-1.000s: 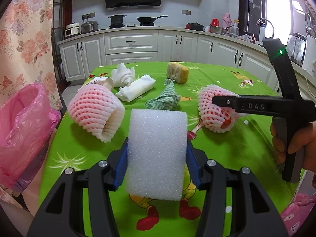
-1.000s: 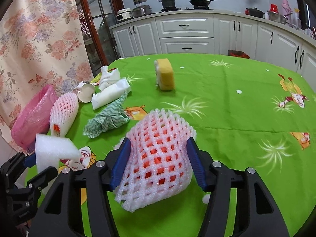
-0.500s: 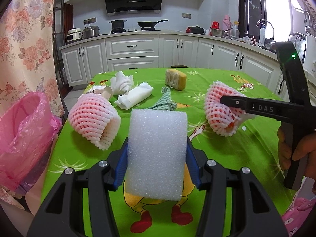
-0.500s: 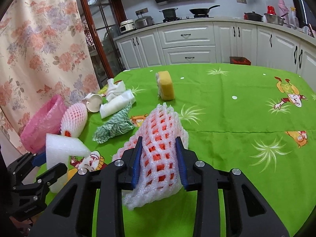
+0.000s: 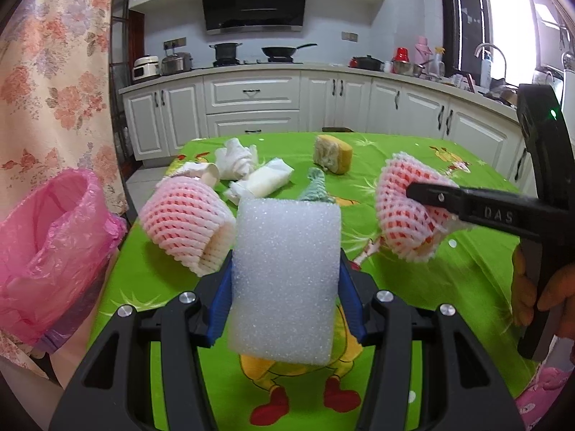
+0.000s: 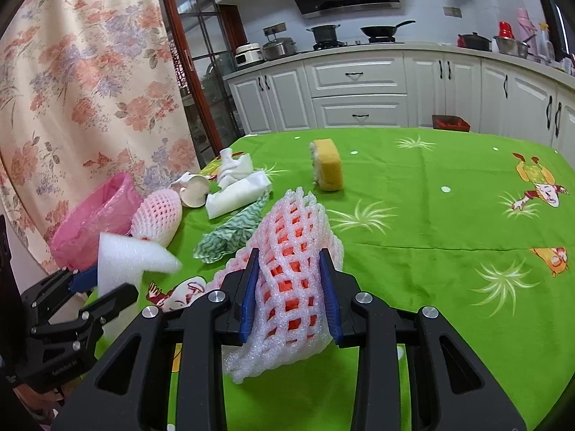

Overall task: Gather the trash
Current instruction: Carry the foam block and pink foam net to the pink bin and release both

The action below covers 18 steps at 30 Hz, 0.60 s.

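My left gripper [image 5: 285, 287] is shut on a white foam block [image 5: 285, 273] and holds it above the near edge of the green table [image 5: 413, 165]. My right gripper [image 6: 289, 292] is shut on a pink foam fruit net [image 6: 291, 251], squeezed between the blue pads and lifted off the table; it also shows in the left wrist view [image 5: 406, 212]. A second pink fruit net [image 5: 185, 222] lies on the table at the left. A pink trash bag [image 5: 46, 251] hangs open beyond the table's left edge.
On the table further back lie a crumpled paper cup [image 5: 201, 174], white tissue [image 5: 237, 158], a folded white wrapper [image 5: 264, 181], a green patterned cloth [image 6: 233, 230] and a yellow sponge [image 6: 327, 168]. White kitchen cabinets [image 5: 251, 104] stand behind. A floral curtain [image 6: 72, 89] hangs at the left.
My right gripper closed on the pink fruit net and lifted it off the table. My left gripper with the foam block rose slightly.
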Motion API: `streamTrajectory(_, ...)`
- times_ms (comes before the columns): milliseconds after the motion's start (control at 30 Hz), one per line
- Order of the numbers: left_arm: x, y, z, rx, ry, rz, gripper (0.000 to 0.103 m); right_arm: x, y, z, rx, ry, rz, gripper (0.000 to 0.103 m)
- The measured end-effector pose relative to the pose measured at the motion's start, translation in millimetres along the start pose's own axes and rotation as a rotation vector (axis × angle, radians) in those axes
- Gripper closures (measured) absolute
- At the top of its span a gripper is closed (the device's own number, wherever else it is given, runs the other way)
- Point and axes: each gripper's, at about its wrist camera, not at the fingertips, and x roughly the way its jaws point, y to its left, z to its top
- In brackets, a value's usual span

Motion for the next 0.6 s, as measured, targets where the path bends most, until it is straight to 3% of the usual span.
streamTrajectory(600,-34,43,13,-0.101,-0.116,0.120,0.052,3,66,6,-0.185,-0.018,0.065,0.071)
